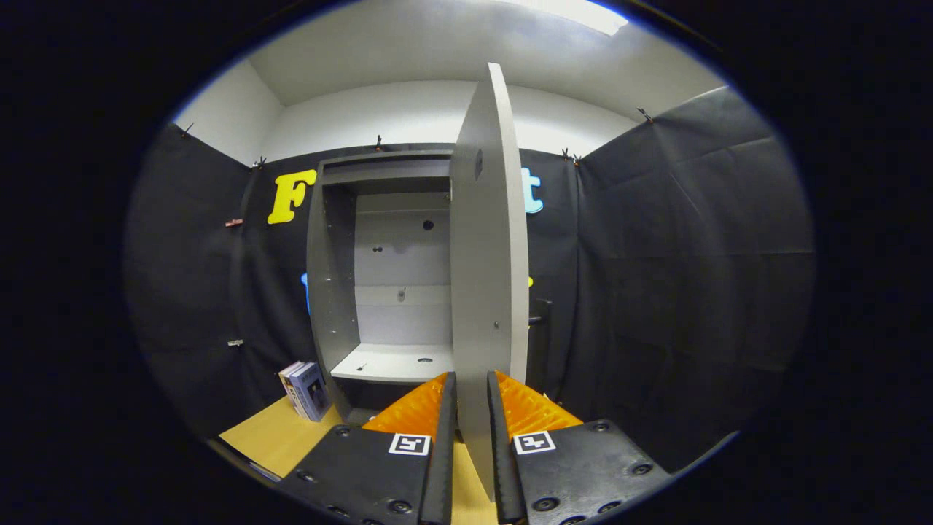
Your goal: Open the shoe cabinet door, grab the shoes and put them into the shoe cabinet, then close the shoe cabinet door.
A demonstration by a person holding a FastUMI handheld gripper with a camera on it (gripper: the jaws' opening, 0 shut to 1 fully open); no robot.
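The grey shoe cabinet (332,277) stands against the back wall with its inside showing. A pale shelf (386,361) crosses its lower part, and nothing lies on it. The cabinet door (485,255) is swung wide open and stands edge-on towards me. Its lower free edge runs down between my fingers. My gripper (471,380) is shut on that edge, with one finger on each face of the door. A dark handle-like piece (538,317) sticks out from the door's right face.
Two or three books (306,390) lean upright against the cabinet's left side on a wooden surface (273,437). Black cloth walls close the booth to the left, behind and to the right.
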